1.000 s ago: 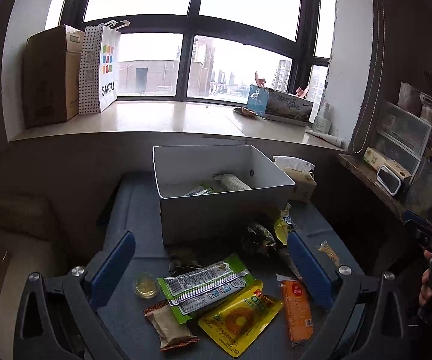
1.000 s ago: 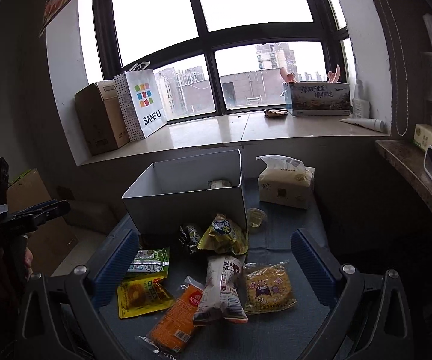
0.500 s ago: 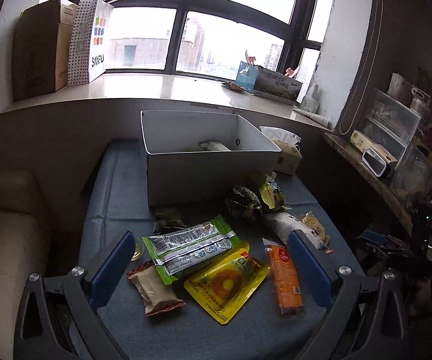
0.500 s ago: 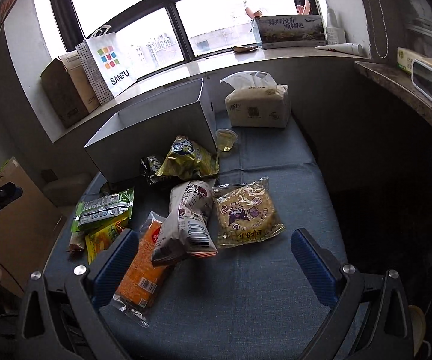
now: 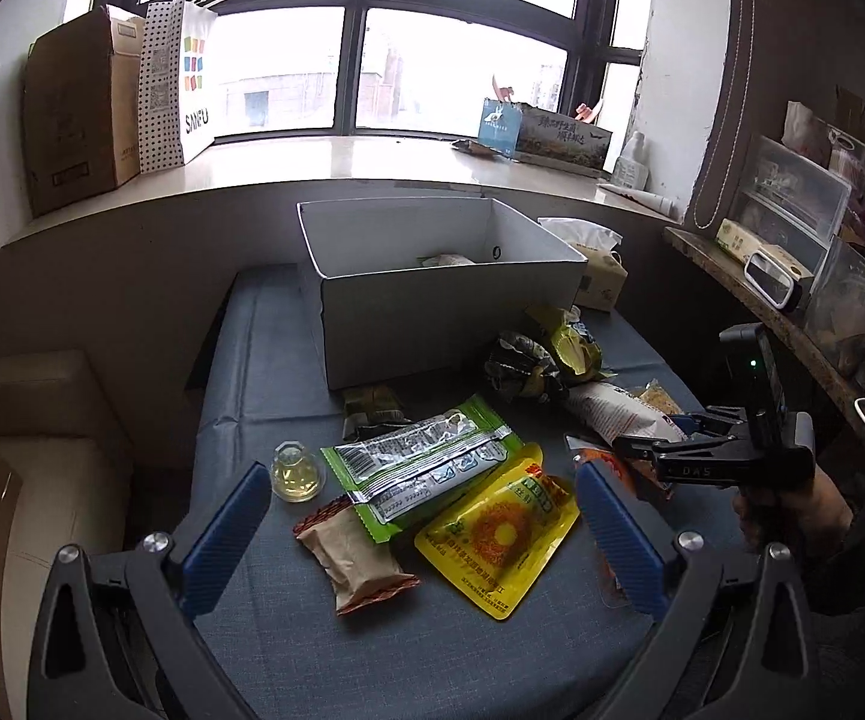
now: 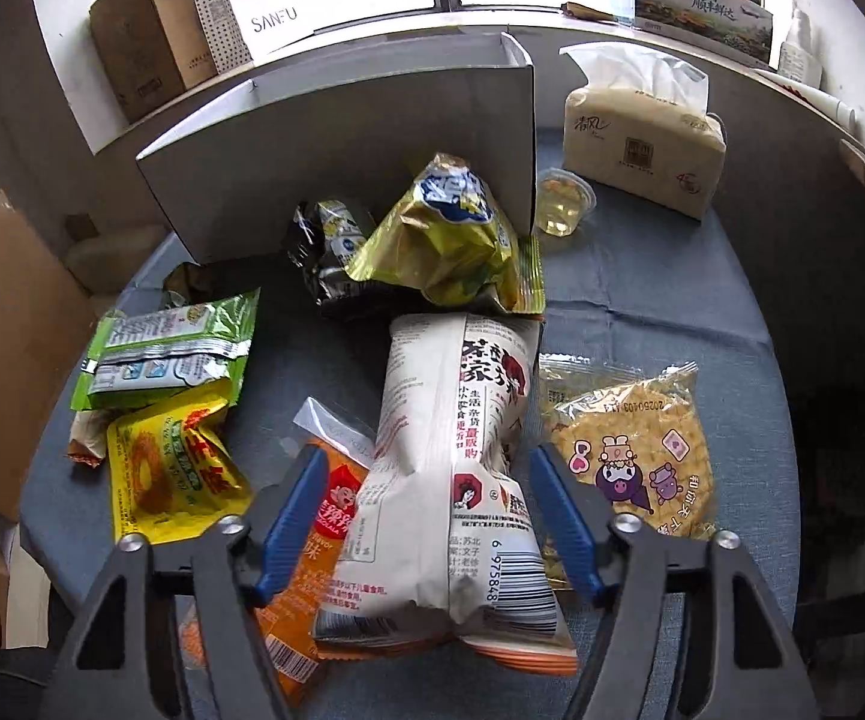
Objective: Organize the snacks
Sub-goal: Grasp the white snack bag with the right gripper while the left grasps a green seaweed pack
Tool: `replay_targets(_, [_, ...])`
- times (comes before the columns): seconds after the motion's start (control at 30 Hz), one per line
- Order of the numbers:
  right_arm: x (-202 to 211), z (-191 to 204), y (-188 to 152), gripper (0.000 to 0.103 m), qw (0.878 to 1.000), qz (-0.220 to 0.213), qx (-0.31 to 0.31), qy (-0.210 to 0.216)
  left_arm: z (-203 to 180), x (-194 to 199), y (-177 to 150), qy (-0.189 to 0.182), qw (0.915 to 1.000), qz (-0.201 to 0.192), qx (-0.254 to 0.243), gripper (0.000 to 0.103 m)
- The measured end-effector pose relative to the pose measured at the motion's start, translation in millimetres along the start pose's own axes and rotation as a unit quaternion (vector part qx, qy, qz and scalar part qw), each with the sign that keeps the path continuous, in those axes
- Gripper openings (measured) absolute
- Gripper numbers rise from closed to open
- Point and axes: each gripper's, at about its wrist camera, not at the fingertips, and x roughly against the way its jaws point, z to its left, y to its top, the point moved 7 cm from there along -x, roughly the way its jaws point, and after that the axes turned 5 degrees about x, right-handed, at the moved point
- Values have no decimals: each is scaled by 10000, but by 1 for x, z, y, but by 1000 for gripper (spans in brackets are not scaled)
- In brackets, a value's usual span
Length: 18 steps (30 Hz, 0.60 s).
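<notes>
Snack packs lie on a blue-grey table in front of a white open box [image 5: 450, 312], which also shows in the right wrist view [image 6: 336, 144]. My right gripper [image 6: 432, 516] is low over a tall white snack bag [image 6: 462, 456], its fingers either side of the bag, still apart. An orange pack [image 6: 312, 540] lies under the left finger. It shows from the side in the left wrist view [image 5: 666, 450]. My left gripper [image 5: 426, 528] is open above a green pack [image 5: 420, 462], a yellow pack [image 5: 498, 534] and a brown pack [image 5: 354, 558].
A yellow-green bag [image 6: 456, 234], a black pack [image 6: 330, 246] and a cartoon cracker pack [image 6: 630, 450] lie nearby. A jelly cup [image 5: 294, 471] stands at the left, another jelly cup [image 6: 564, 201] by the tissue pack [image 6: 636, 132]. A cluttered shelf [image 5: 792, 276] runs on the right.
My right gripper dropped down and forward onto the white snack bag, and its fingers have narrowed around it. My left gripper rose slightly and the right gripper came into its view.
</notes>
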Motion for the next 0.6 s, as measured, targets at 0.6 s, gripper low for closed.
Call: replay_targets(0.6, [99,-7,-18,45,9951,-886,-90,442,-13,-113,-18,-824,9679,1319,-1975,103])
